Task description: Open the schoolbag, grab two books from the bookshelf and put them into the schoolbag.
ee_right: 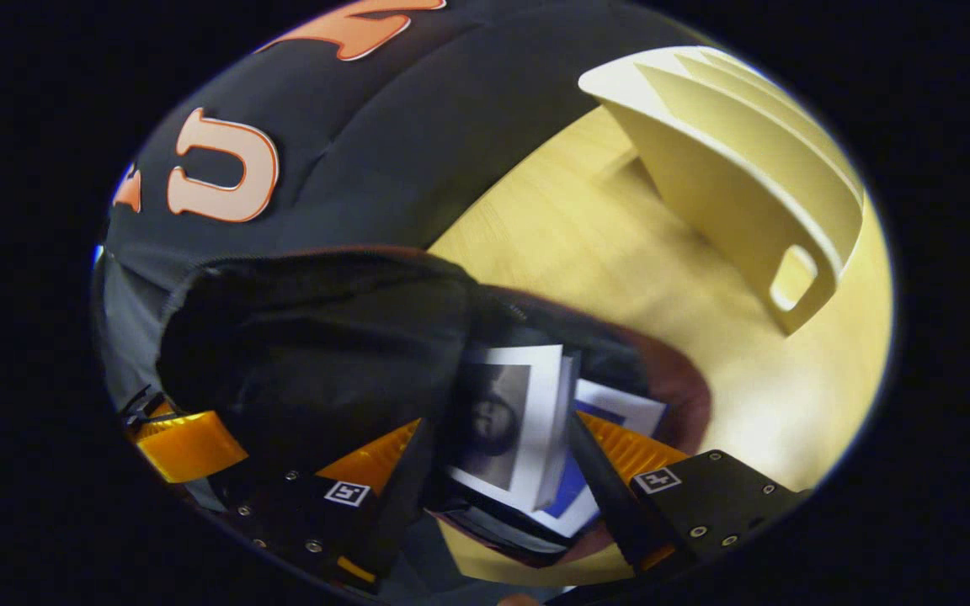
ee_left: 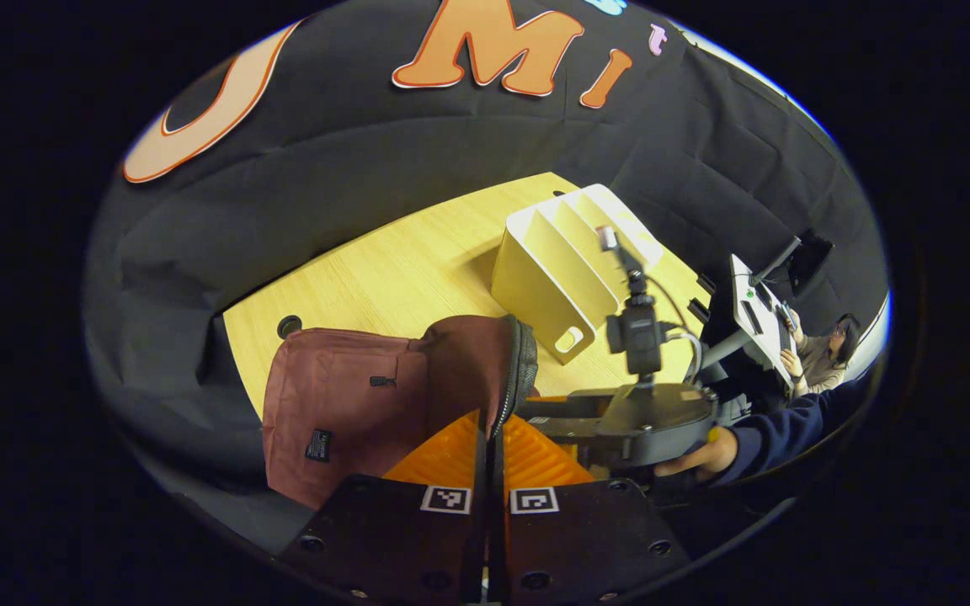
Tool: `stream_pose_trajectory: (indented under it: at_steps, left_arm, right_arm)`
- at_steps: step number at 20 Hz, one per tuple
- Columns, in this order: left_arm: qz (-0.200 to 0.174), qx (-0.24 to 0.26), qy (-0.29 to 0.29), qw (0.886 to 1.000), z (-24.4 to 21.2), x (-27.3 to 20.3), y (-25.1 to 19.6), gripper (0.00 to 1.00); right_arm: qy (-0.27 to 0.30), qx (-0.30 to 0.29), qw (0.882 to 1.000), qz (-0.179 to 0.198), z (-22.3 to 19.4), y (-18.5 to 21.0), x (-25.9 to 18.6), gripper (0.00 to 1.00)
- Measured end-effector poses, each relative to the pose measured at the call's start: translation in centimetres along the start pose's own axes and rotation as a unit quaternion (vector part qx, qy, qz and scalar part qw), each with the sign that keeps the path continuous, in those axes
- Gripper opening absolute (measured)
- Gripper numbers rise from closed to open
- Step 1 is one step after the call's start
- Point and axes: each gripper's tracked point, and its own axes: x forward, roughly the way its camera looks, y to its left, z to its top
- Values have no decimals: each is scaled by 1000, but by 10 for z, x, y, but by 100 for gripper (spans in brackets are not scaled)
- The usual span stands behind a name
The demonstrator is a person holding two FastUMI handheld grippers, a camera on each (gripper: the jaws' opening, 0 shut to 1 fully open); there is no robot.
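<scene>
Left gripper view takes in the wooden table (ee_left: 384, 261), the largest thing here, with one maroon schoolbag (ee_left: 342, 404) lying at its near edge and one pale bookshelf (ee_left: 569, 269) standing just beyond it, its slots bare as far as can be seen. The shelf looks emptied because both books now sit in the bag: in the right gripper view two books show inside the schoolbag (ee_right: 317, 337), a white-covered book (ee_right: 510, 421) on top and a blue-and-white book (ee_right: 611, 421) beneath and beside it, both resting in the dark mouth of the bag. The left tool (ee_left: 492, 454) has its two fingers pressed together on the black zipper edge (ee_left: 519, 370) of the bag's flap, pinching it, and I judge this is done to hold the mouth wide so the books can drop in freely. The right tool (ee_right: 502, 471) hangs over that opening with its fingers spread, one on either side of the books, touching neither firmly as far as I can tell; that fits a release just made. Also in the left gripper view, the right tool (ee_left: 645, 404) is seen from outside, beside the bag, held by a hand (ee_left: 695, 459) in a dark sleeve. Count: one bag, one shelf, two books, two tools. The loading step appears nearly complete.
</scene>
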Motion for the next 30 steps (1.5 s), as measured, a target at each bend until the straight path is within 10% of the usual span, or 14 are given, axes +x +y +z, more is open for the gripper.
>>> stream_pose_trajectory:
  at_steps: [12, 17, 20, 24, 30]
  left_arm:
    - [-18, -34, -47, 998, 24, 19, -89, 46]
    - [6, -66, -100, 993, 49, 25, -135, 85]
    - [61, -62, -138, 987, 64, 29, -157, 90]
    - [143, -74, -207, 965, 88, 28, -182, 98]
    - [252, -98, -344, 899, 128, 15, -175, 97]
  right_arm:
    - [-120, -78, 989, -37, 140, -82, -137, 97]
    - [-151, -114, 982, -18, 188, -96, -185, 97]
    - [-180, -135, 974, -9, 222, -104, -211, 97]
    - [-253, -208, 945, -12, 263, -105, -263, 97]
    - [-316, -282, 906, -26, 290, -121, -324, 97]
